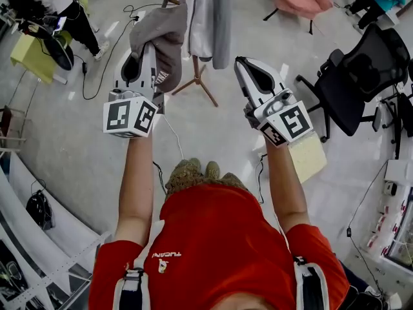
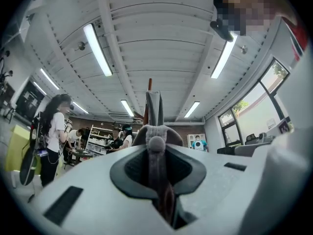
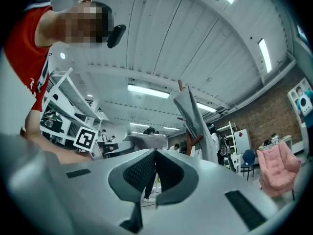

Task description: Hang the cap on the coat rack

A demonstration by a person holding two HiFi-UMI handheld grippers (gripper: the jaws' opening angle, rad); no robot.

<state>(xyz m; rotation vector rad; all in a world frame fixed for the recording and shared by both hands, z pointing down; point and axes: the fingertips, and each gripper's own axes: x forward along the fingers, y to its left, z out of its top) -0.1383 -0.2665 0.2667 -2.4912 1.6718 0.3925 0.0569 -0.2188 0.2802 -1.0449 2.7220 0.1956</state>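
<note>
Grey cap held up at the coat rack, pinched in the left gripper.

The person in the red shirt stands with both arms raised over the grey floor. The left gripper's jaws are closed on a fold of the cap's fabric, and the cap hangs right beside the rack's pole, next to the grey garment draped there. I can't tell whether the cap touches a hook. The right gripper is held up just to the right of the rack, its jaws pressed together with nothing between them. A black office chair stands well off to the right.
</note>
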